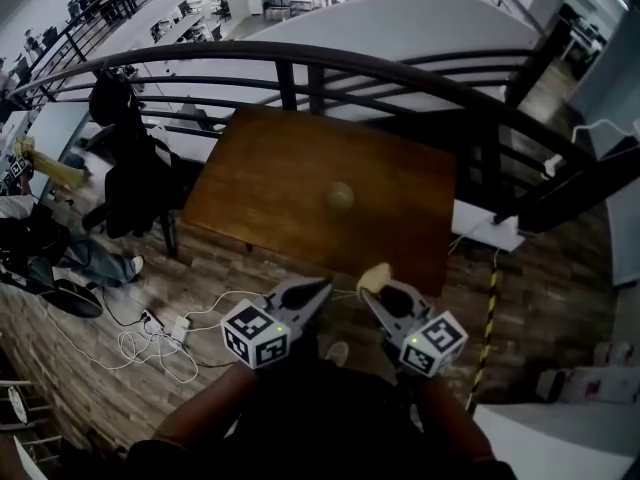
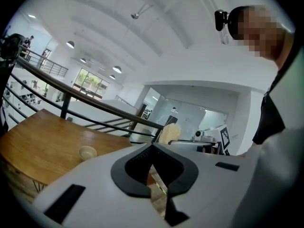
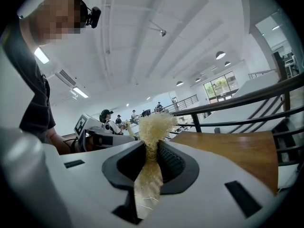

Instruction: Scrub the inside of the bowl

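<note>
Holding left gripper (image 1: 322,288) pinched closed on nothing, short of the table (image 1: 250,198). Mid-table, well ahead: bowl (image 1: 339,197), untouched. Clamping a straw-like scrubber (image 1: 376,276) in right gripper (image 1: 370,290). Barely begun, by the look; reaching, steadying and scrubbing all left.

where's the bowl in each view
Head view: the bowl sits just right of the middle of the wooden table.
Left gripper view: the bowl is at lower left, on the table.
Right gripper view: not in it; only part of the table shows, at right.
Shared landmark: the wooden table with the dark railing behind it.
</note>
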A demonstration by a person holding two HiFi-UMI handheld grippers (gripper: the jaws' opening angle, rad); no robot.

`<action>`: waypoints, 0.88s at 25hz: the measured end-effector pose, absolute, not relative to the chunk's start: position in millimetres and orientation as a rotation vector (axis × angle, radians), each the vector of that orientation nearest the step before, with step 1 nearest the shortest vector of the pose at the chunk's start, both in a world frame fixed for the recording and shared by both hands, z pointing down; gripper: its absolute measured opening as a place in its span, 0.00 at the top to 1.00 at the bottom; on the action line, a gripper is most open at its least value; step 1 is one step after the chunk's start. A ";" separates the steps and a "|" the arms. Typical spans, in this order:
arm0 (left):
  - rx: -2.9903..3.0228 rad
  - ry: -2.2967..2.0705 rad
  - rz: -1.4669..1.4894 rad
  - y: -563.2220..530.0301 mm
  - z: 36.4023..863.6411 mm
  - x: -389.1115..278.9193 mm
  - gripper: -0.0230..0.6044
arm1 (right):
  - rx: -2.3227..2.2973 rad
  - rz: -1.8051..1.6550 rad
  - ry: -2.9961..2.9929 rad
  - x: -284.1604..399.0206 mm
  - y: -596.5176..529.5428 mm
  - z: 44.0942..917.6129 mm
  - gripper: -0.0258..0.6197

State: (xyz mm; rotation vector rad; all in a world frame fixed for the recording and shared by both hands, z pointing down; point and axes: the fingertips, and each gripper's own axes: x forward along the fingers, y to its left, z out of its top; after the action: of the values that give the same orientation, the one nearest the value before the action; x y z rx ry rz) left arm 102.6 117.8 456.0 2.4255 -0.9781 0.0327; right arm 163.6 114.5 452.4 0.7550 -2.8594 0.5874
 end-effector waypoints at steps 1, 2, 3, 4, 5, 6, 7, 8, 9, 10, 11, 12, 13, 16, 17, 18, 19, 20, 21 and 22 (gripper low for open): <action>2.429 -0.983 0.033 122.6 454.0 102.2 0.97 | 0.757 0.585 -2.858 164.6 119.0 452.4 0.84; 2.434 -0.988 0.034 126.7 451.8 101.3 0.97 | 0.761 0.581 -2.857 164.8 122.7 452.2 0.84; 2.439 -0.993 0.035 130.0 450.0 99.8 0.97 | 0.765 0.575 -2.857 164.2 125.7 452.0 0.84; 2.443 -0.997 0.035 132.5 448.8 97.4 0.97 | 0.769 0.570 -2.859 162.3 128.0 451.5 0.84; 2.446 -1.000 0.033 134.7 447.8 94.3 0.97 | 0.772 0.565 -2.861 159.2 130.1 450.6 0.84; 2.449 -1.000 0.032 137.1 446.5 90.8 0.97 | 0.774 0.562 -2.863 154.9 132.8 449.3 0.84; 2.455 -0.998 0.031 140.5 444.5 87.1 0.97 | 0.775 0.560 -2.864 150.1 136.6 447.7 0.84; 2.464 -0.994 0.030 144.7 441.9 83.6 0.97 | 0.777 0.555 -2.863 145.0 141.4 445.9 0.84; 2.476 -0.990 0.029 149.6 438.6 80.4 0.97 | 0.781 0.547 -2.862 140.2 146.5 443.9 0.84; 2.489 -0.985 0.027 155.1 435.2 77.5 0.97 | 0.787 0.538 -2.860 135.7 151.8 442.0 0.84; 2.499 -0.978 0.025 161.0 432.2 74.4 0.97 | 0.796 0.531 -2.859 131.4 157.4 440.0 0.84; 2.507 -0.970 0.023 167.6 429.9 70.6 0.97 | 0.808 0.529 -2.859 126.8 163.7 438.0 0.84; 2.512 -0.962 0.022 175.0 428.1 65.5 0.97 | 0.822 0.529 -2.859 121.3 171.0 435.8 0.84; 2.531 -0.943 0.021 199.6 423.5 45.4 0.97 | 0.858 0.520 -2.856 102.4 195.6 431.6 0.84; 2.536 -0.939 0.020 207.5 422.7 38.3 0.97 | 0.867 0.516 -2.853 95.9 203.3 431.8 0.84; 2.540 -0.935 0.020 216.0 422.5 31.2 0.97 | 0.876 0.516 -2.851 89.5 211.5 432.4 0.84; 2.543 -0.928 0.020 225.0 422.8 24.5 0.97 | 0.884 0.517 -2.849 83.3 220.7 433.2 0.84; 2.547 -0.921 0.021 234.1 423.1 18.6 0.97 | 0.892 0.518 -2.847 78.0 230.1 433.8 0.84; 2.552 -0.914 0.021 242.7 423.5 13.8 0.97 | 0.902 0.517 -2.845 74.1 239.0 434.4 0.84; 2.557 -0.911 0.021 250.5 424.0 9.9 0.97 | 0.913 0.517 -2.842 71.7 246.7 435.7 0.84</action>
State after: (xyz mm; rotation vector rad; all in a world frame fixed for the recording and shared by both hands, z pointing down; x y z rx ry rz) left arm 9.9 250.5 424.0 2.5574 -0.9107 0.0205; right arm 71.7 246.7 435.7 0.9127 -2.8419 0.5172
